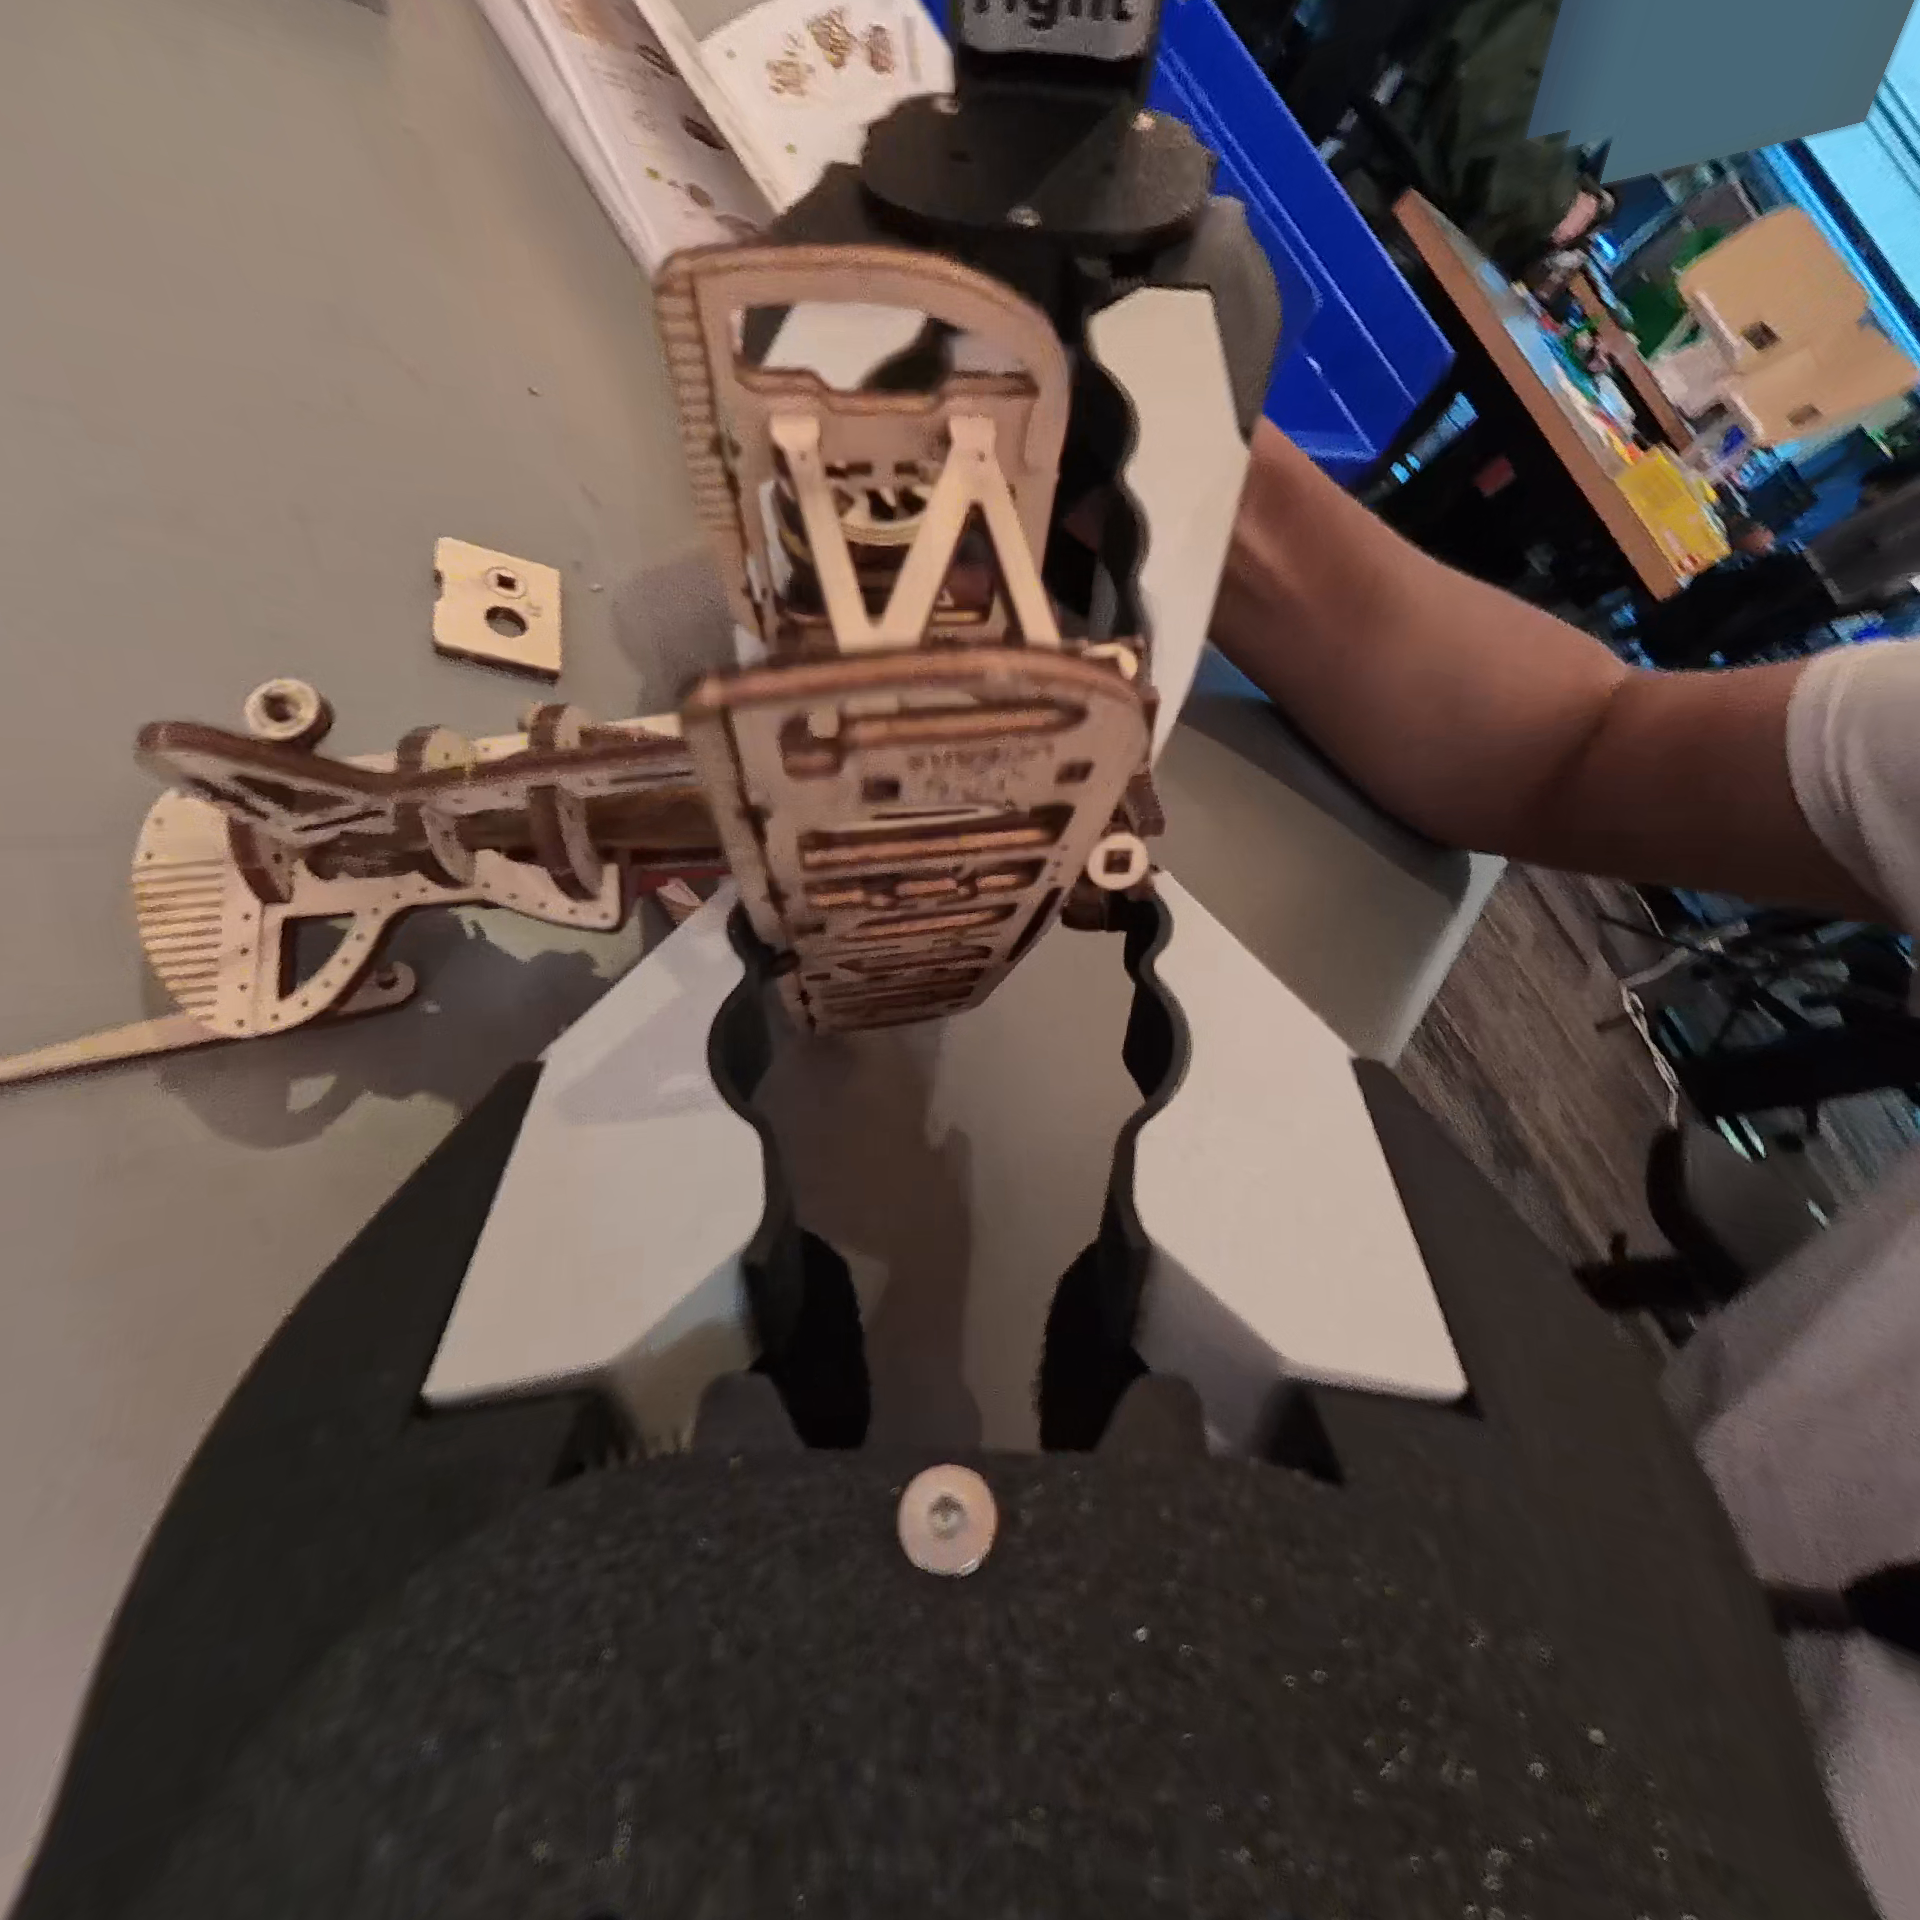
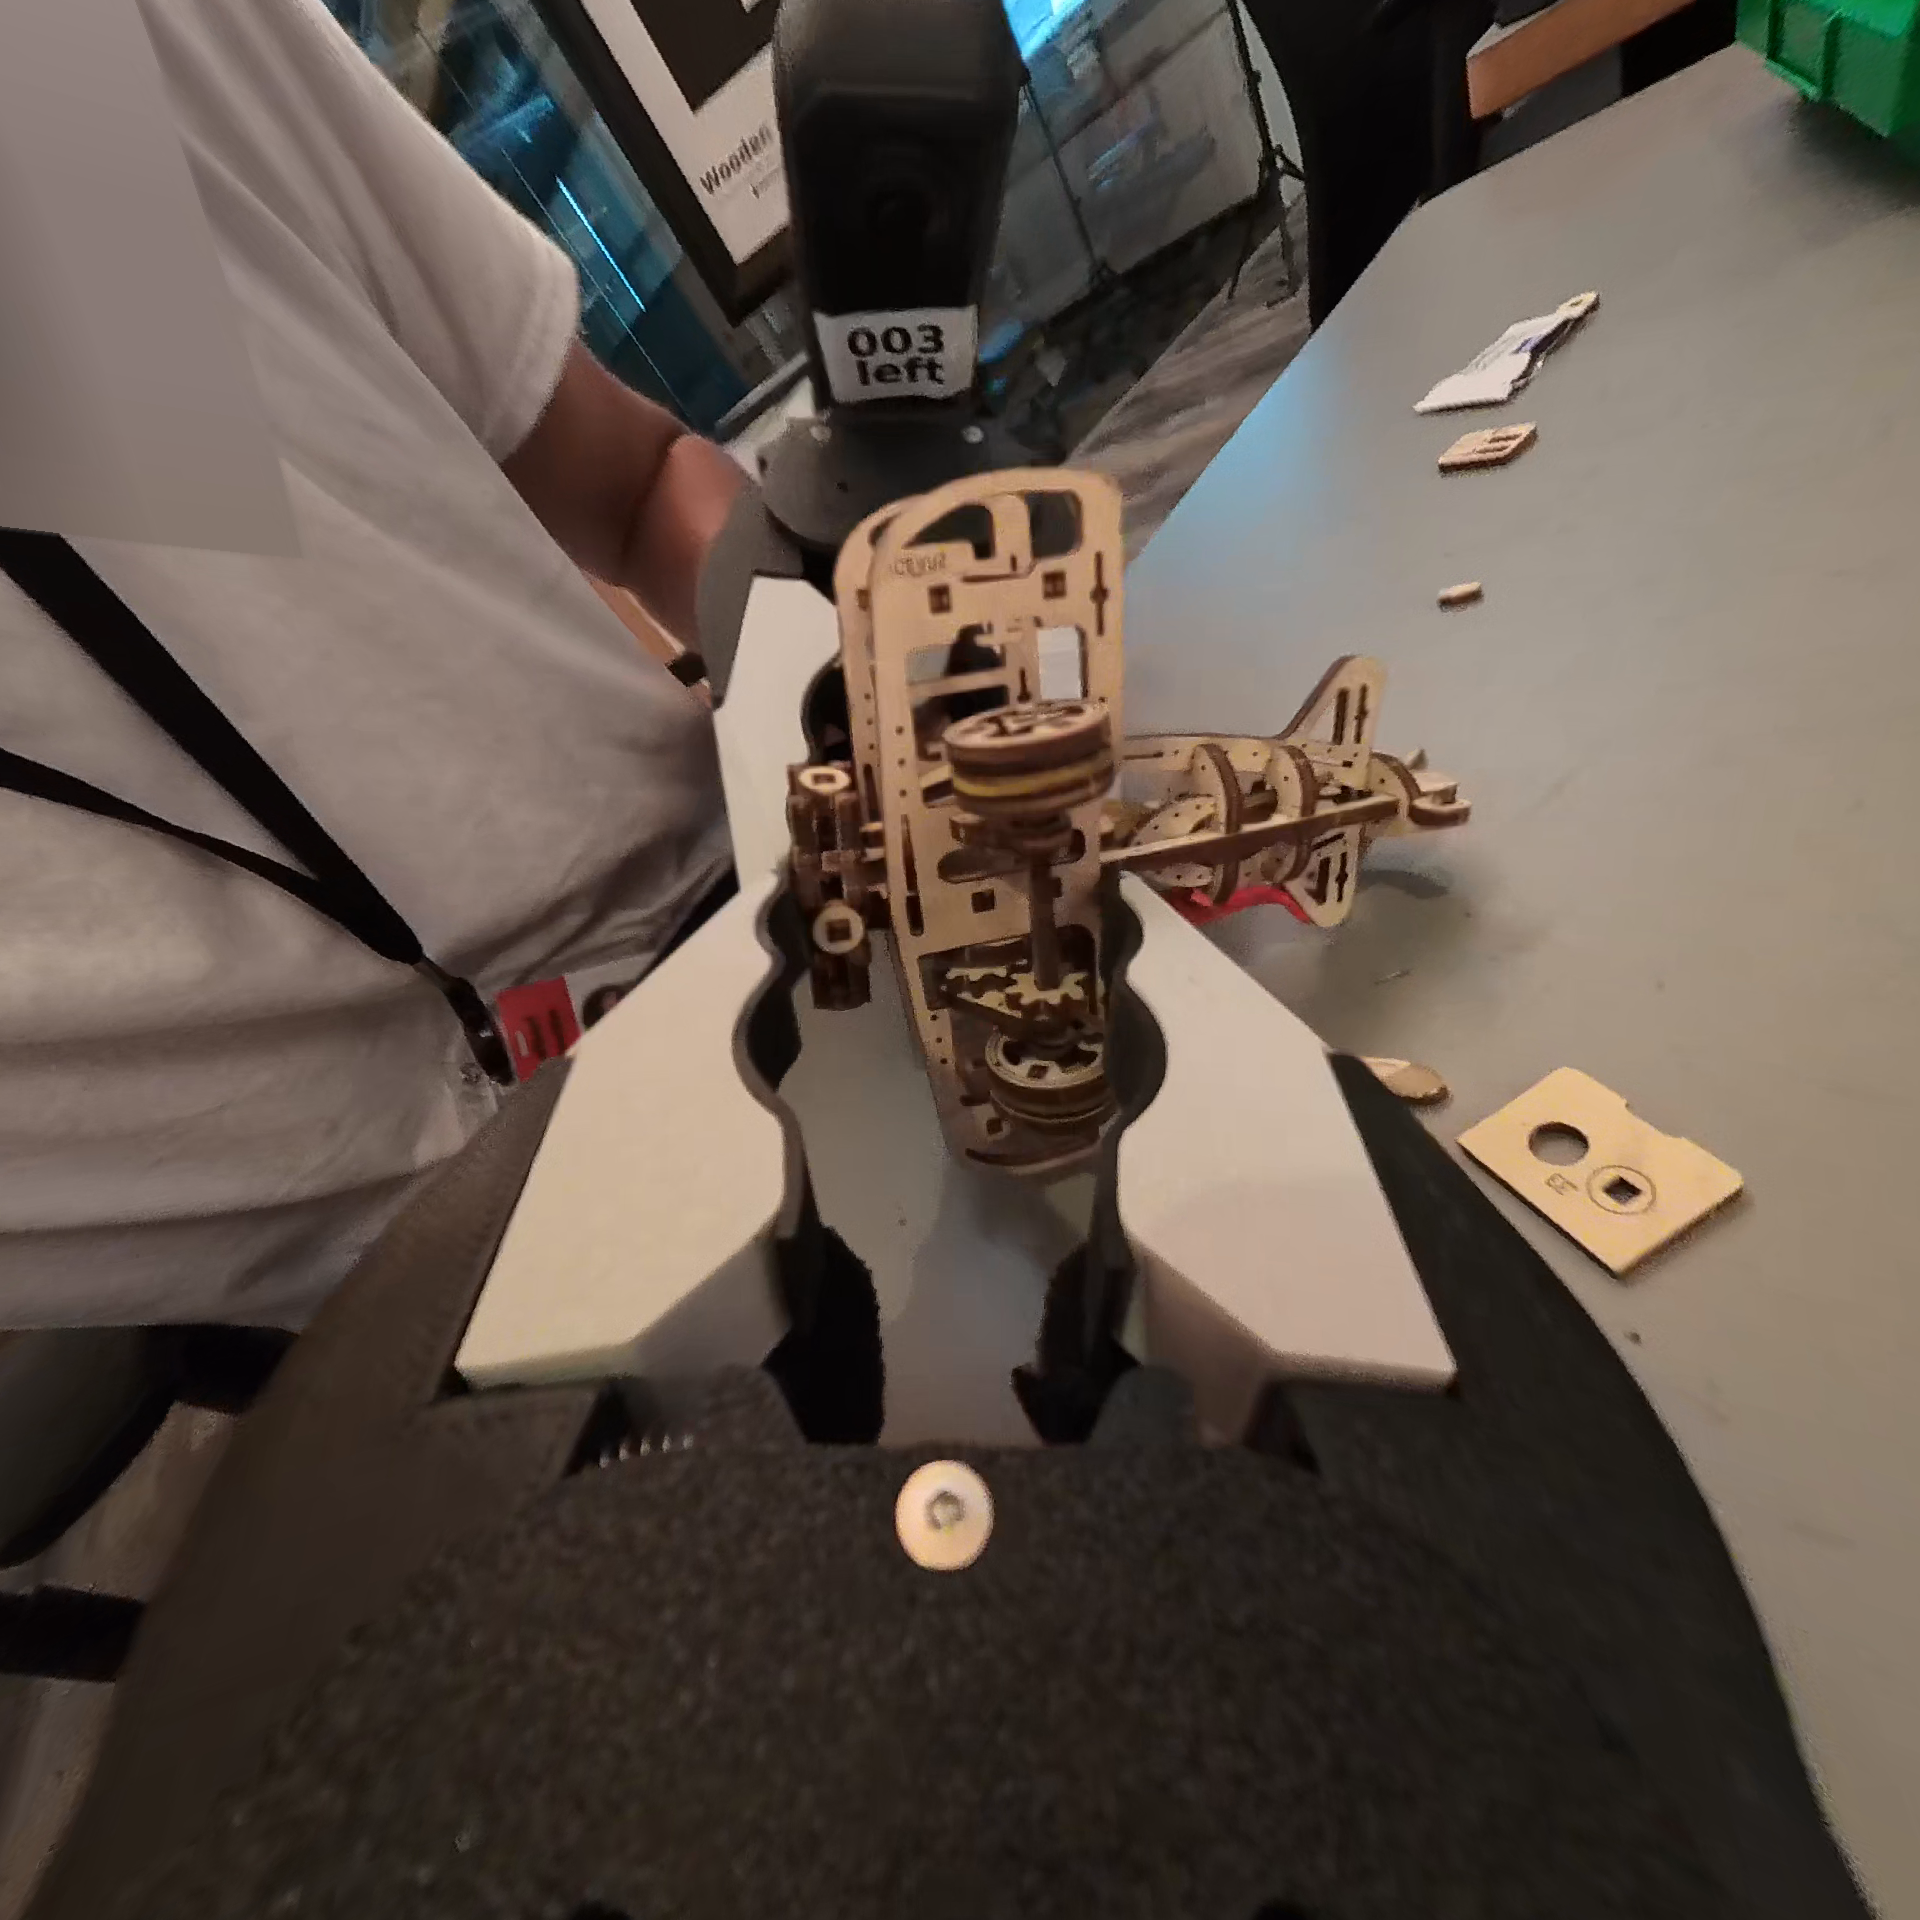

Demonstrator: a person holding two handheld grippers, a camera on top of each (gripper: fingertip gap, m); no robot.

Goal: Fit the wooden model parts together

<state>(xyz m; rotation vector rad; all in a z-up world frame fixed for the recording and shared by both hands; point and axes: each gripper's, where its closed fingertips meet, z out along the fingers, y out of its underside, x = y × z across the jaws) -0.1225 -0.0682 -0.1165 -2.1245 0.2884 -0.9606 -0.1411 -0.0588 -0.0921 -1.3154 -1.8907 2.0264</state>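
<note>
One wooden plane model (image 1: 914, 831) grasped by both left tongs (image 1: 940, 935) and right tongs (image 2: 951, 997), one loose square plate (image 2: 1600, 1169) on table (image 2: 1662, 727).

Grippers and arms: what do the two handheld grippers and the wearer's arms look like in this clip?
Both grippers match: the left gripper and right gripper have pale grey wedge fingers lined with wavy black pads, on a black textured body with one silver screw. Each carries a black camera housing bearing a white label. The person wears a white short-sleeved shirt and a black lanyard.
</note>
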